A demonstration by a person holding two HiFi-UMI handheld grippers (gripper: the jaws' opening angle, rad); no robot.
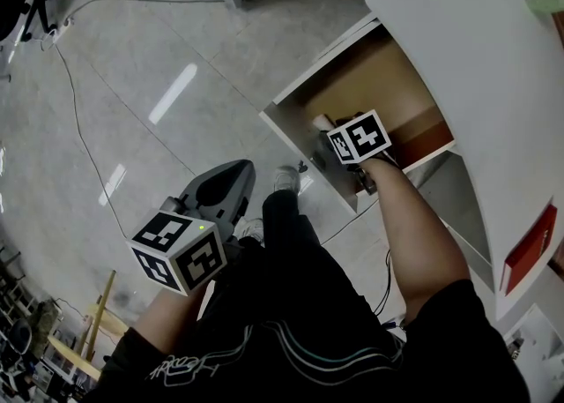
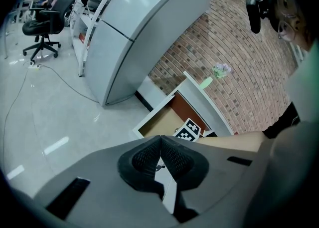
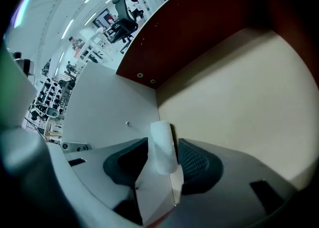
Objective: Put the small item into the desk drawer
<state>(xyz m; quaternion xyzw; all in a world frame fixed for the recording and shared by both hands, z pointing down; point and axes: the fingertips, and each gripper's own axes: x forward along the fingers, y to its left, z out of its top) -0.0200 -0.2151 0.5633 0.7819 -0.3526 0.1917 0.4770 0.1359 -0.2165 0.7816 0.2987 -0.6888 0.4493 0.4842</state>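
You wear black clothes [image 1: 308,304] crossed by pale curved stripes, with short black sleeves [image 1: 449,331], and pale shoes [image 1: 285,179]. Your grey plastic left gripper [image 2: 160,138] and right gripper [image 3: 162,142] each carry a black-and-white marker cube [image 1: 179,254], and their fingers [image 2: 144,159] are black and ribbed.

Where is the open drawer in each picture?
Head view: right of middle, the drawer under the white desk top.
Left gripper view: centre of the picture, small.
Right gripper view: fills most of the picture.
Shared landmark: its red-brown inner wall.
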